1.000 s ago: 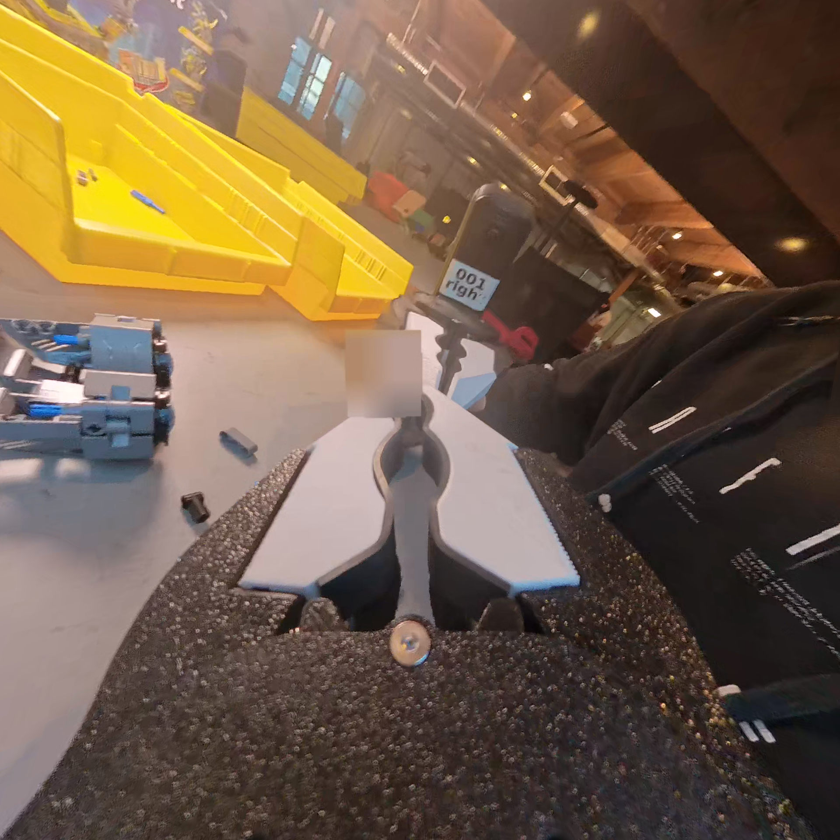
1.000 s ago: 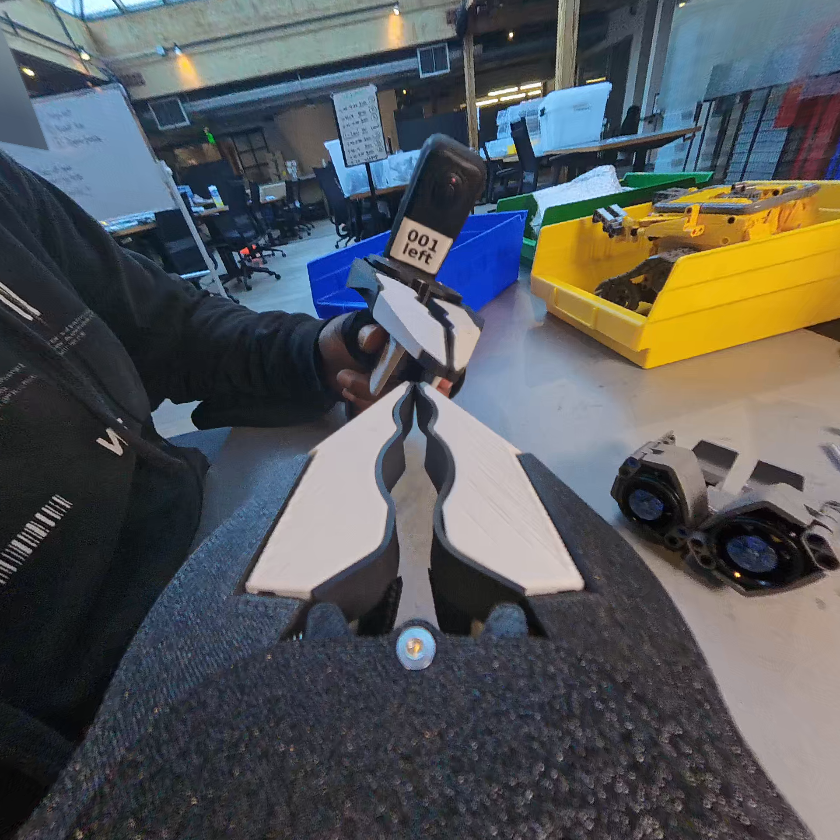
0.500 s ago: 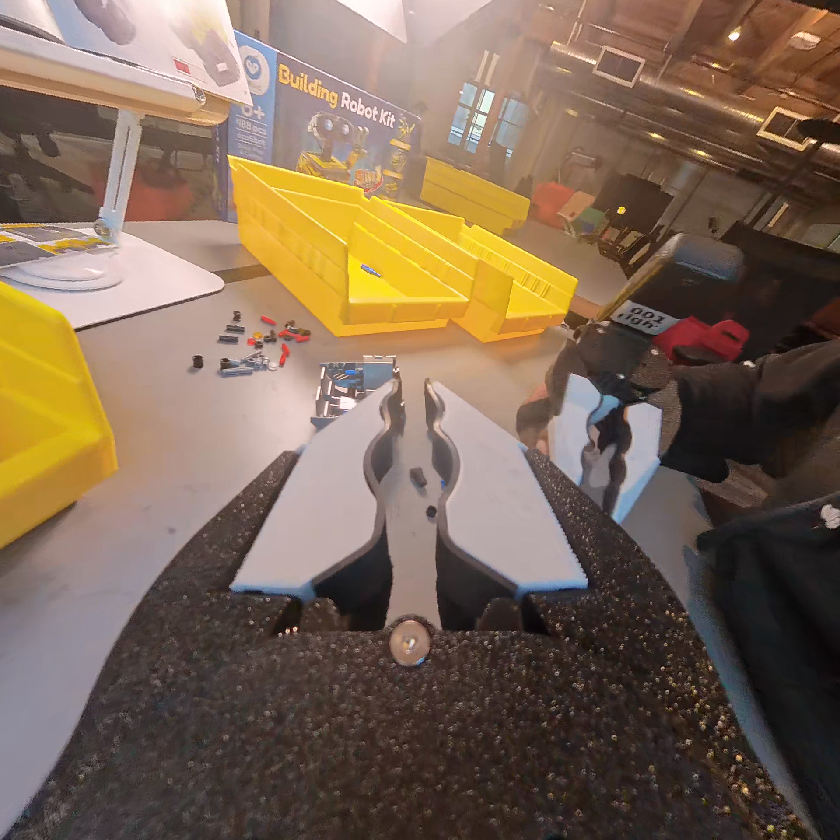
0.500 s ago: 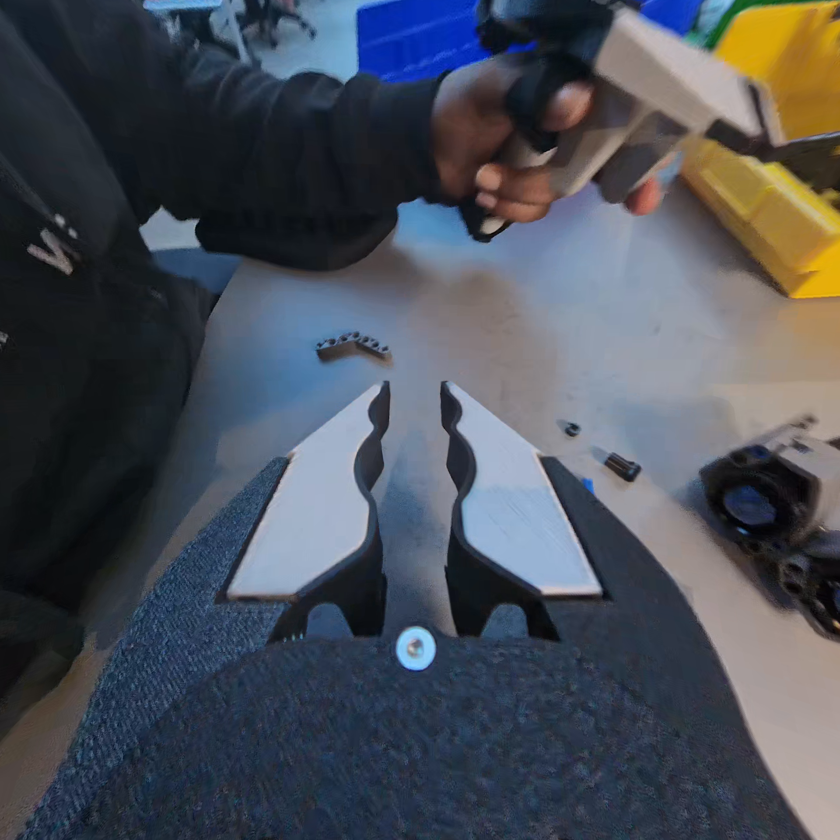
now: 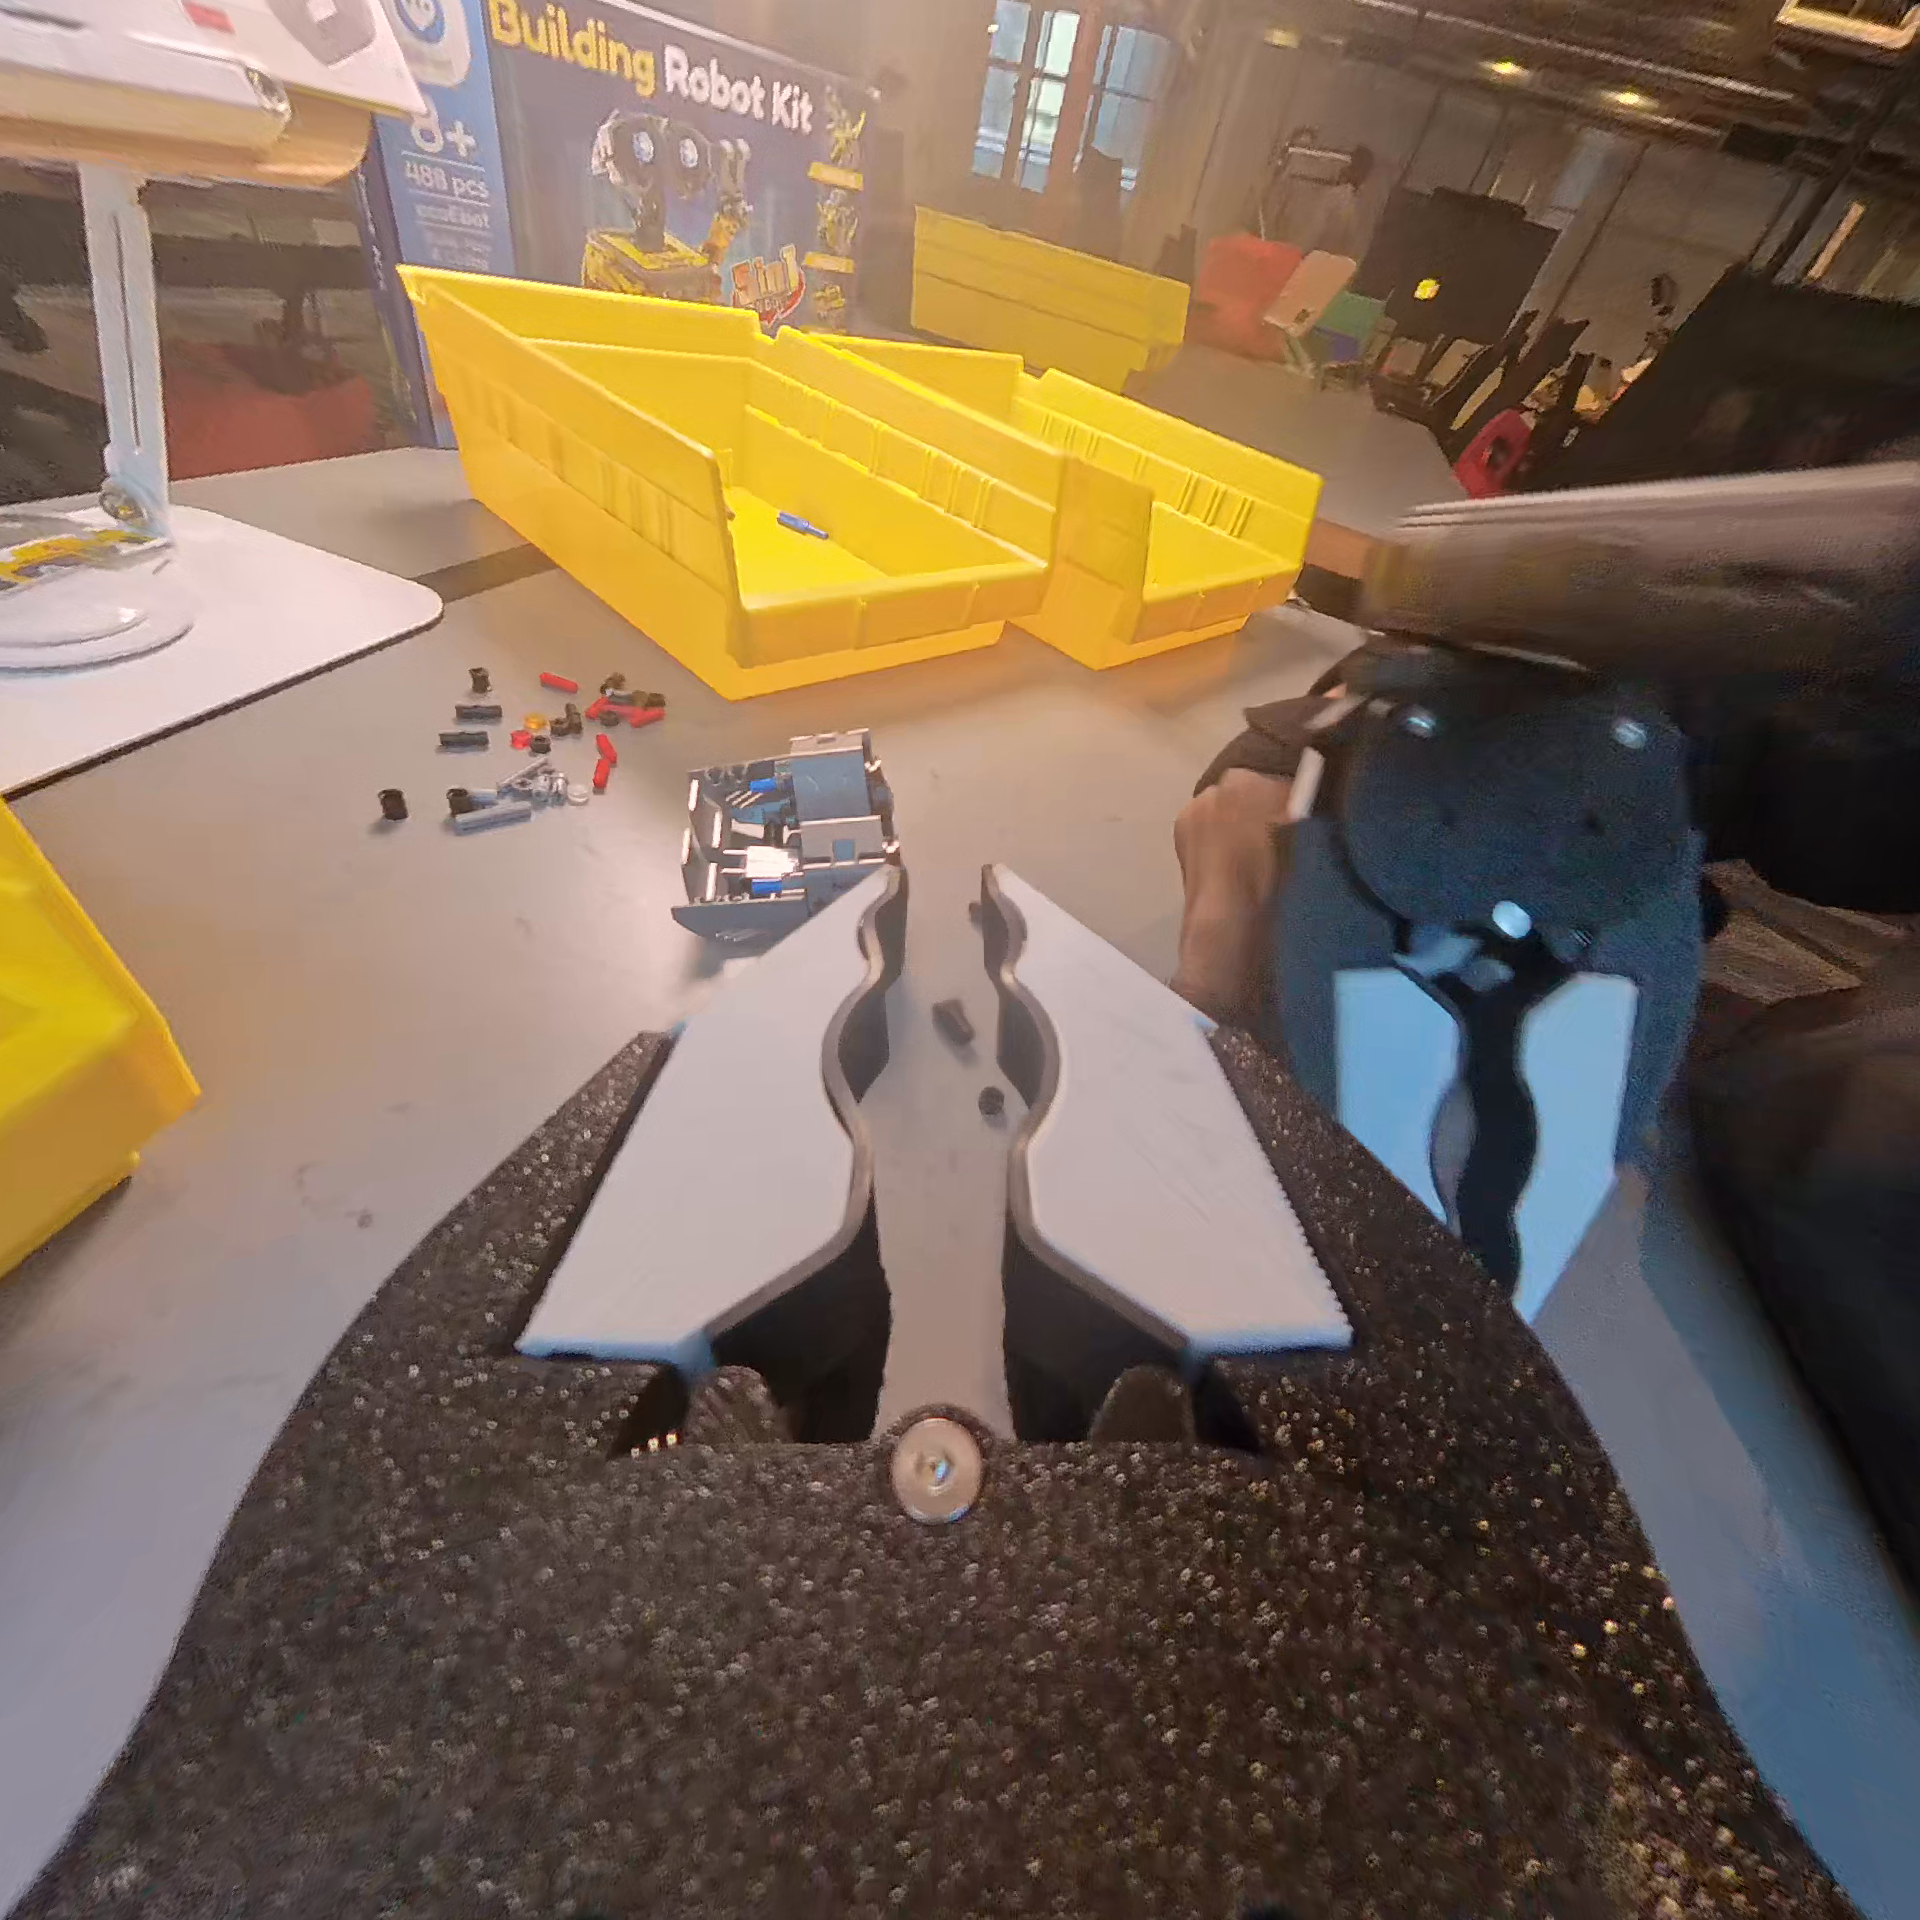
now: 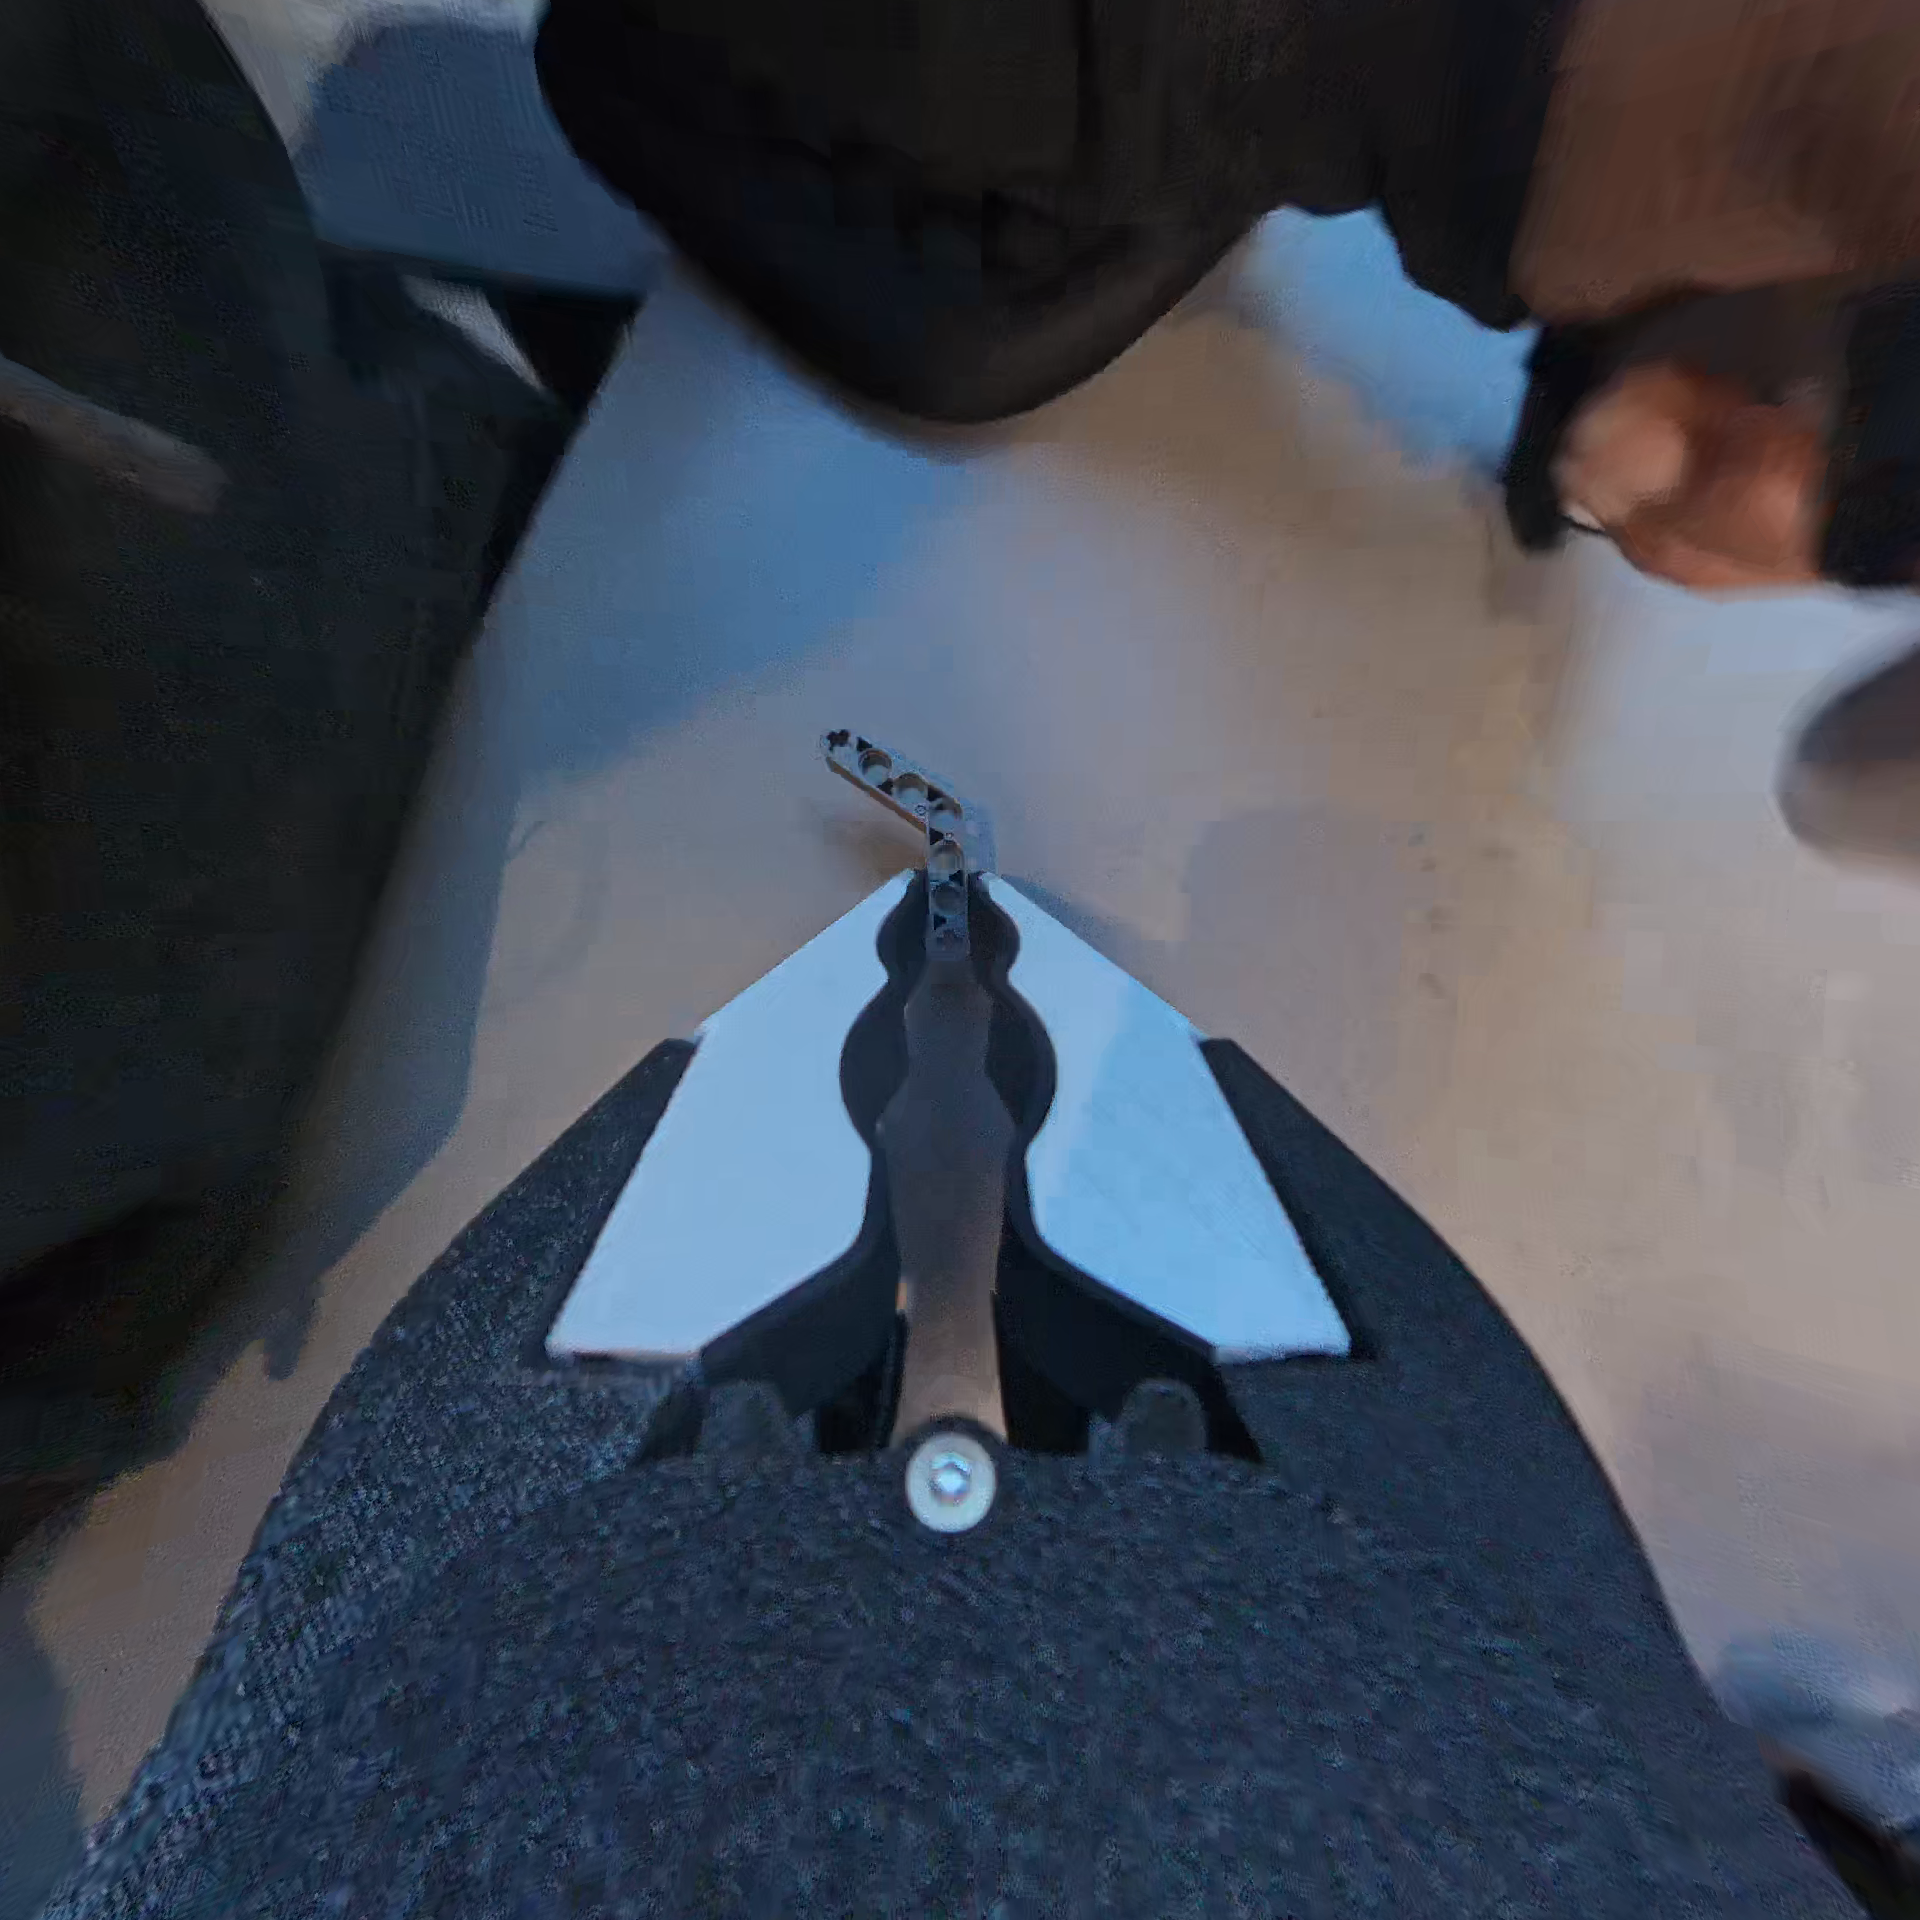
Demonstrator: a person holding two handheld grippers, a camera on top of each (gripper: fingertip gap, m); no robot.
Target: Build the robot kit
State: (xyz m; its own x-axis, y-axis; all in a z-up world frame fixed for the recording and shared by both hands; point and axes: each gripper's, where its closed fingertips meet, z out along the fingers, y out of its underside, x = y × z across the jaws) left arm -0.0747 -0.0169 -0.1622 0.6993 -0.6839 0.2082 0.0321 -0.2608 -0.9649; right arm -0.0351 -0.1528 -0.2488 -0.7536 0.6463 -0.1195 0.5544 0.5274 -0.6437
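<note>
In the right wrist view my right gripper (image 6: 948, 883) is shut on one arm of a small grey bent beam with holes (image 6: 904, 790). The beam's other arm sticks out ahead and to the left, low over the table. In the left wrist view my left gripper (image 5: 942, 904) is open a little and holds nothing. Two small black pins (image 5: 953, 1018) lie on the table between its fingers. A grey block assembly with blue pins (image 5: 784, 842) sits just ahead and left of its tips. The right gripper also shows blurred in the left wrist view (image 5: 1486, 1226), pointing down at the table.
Loose red, black and grey small parts (image 5: 540, 748) lie at the left. Yellow bins (image 5: 1174, 582) stand behind them, with another yellow bin (image 5: 62, 1039) at the left edge. A white stand base (image 5: 208, 623) and a kit box (image 5: 665, 156) are farther back. A dark sleeve (image 6: 935, 208) and a hand (image 6: 1704, 478) are above the beam. My right fingertips sit around 15 cm from my left ones.
Both grippers were shut, then opened. The right swung down over the grey bent beam on the table and closed on it. The left turned toward the table and opened a little more.
</note>
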